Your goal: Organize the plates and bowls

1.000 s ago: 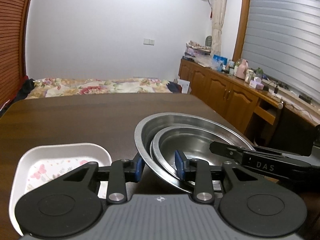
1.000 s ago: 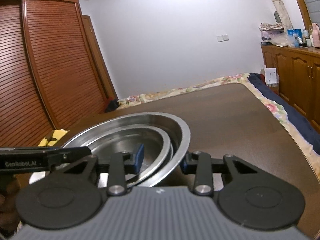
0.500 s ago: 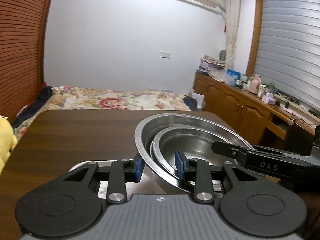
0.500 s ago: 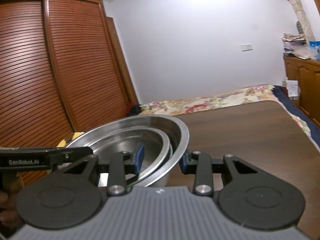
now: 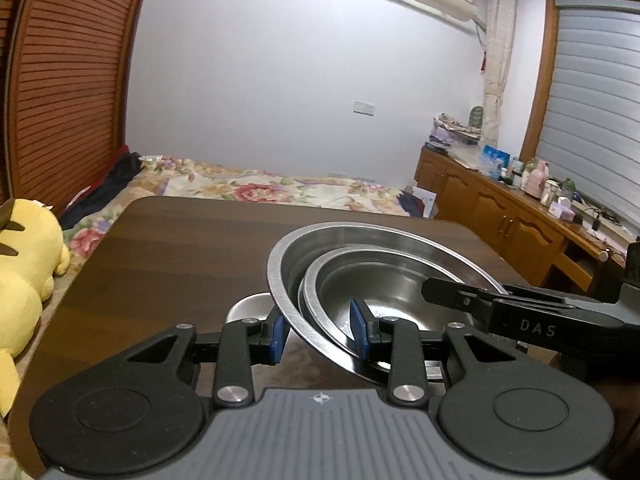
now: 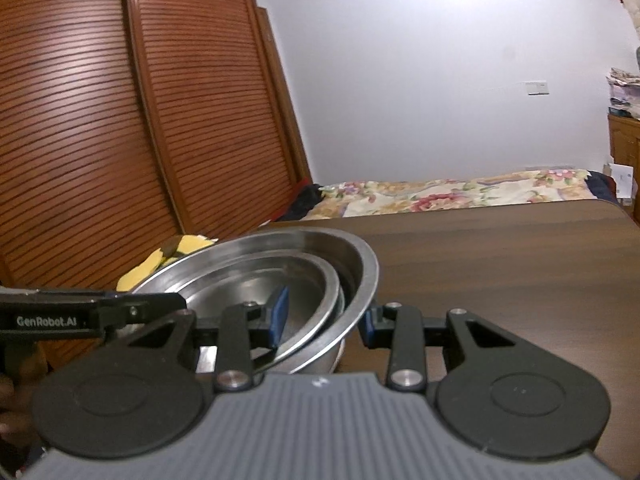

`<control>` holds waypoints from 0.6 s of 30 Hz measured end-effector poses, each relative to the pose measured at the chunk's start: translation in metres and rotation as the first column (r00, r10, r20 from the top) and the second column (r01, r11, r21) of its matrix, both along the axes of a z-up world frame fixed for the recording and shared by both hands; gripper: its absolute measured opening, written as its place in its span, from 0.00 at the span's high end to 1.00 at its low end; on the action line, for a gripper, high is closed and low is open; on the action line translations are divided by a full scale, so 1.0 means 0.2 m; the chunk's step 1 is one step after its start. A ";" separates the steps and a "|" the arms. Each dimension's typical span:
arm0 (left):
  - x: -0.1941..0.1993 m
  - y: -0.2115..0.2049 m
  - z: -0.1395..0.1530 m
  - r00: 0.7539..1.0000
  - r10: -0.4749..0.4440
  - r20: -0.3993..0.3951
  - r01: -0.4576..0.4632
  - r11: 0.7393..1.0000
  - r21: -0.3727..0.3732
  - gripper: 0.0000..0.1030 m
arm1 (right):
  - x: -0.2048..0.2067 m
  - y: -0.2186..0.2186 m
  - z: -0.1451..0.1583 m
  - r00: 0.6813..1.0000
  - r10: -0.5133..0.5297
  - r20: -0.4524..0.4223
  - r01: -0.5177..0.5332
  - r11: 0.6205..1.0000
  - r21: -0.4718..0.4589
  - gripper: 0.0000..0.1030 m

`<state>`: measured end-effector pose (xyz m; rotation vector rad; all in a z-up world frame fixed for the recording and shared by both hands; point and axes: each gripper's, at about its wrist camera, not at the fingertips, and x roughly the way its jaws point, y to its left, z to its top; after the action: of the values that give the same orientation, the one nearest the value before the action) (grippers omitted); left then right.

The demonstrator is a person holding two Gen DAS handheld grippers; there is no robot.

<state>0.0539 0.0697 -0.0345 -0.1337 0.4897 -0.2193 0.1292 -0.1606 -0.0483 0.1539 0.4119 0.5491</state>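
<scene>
A: Left tongs [image 5: 319,334] are clamped across the rim of the steel bowls, one blue pad [image 5: 277,334] outside the big bowl [image 5: 340,240], the other inside the small bowl [image 5: 384,288] nested in it.

B: And the right tongs [image 6: 323,316] are doing the same on the opposite rim, one pad inside, one outside, pinching both bowls [image 6: 352,264] together. So it's a two-handed carry.

A: The stack looks lifted and tilted, its underside clear of the dark wooden counter [image 5: 180,248]. Tucked under its left side there's a white dish [image 5: 250,306], mostly hidden.

B: Whether the bowls touch that dish, I can't tell from here. Beyond the far edge of the counter is a flowered bed [image 5: 256,190], and a yellow plush toy [image 5: 24,280] sits off the left edge.

A: Step in hand, I'd say: carrying the nested pair to wherever it gets stacked, quite possibly that white dish.

B: Then the next move calls for both tongs holding level and coming down together, centring the stack before either lets go. Steel on steel is slippery, so a lopsided release could let the inner bowl slide.
</scene>
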 end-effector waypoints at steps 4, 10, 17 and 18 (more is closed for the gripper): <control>0.00 0.03 -0.01 1.000 0.016 -0.009 -0.016 1.000 0.004 0.66 | 0.01 0.05 -0.01 1.000 0.021 -0.013 -0.021 1.000 -0.010 0.63; 0.00 0.06 -0.05 0.999 0.036 -0.027 -0.035 0.999 0.007 0.66 | 0.01 0.10 -0.03 0.999 0.032 -0.024 -0.033 0.999 -0.030 0.63; 0.02 0.07 -0.10 0.997 0.049 -0.052 -0.048 0.999 0.013 0.66 | 0.01 0.12 -0.06 0.998 0.035 -0.043 -0.037 0.998 -0.045 0.63; 0.02 0.08 -0.11 0.997 0.050 -0.053 -0.050 0.999 0.013 0.66 | 0.01 0.13 -0.07 0.998 0.035 -0.045 -0.037 0.998 -0.047 0.63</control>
<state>0.0569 0.0852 -0.0561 -0.1403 0.5404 -0.1641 0.1309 -0.1348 -0.0619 0.1124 0.4709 0.5719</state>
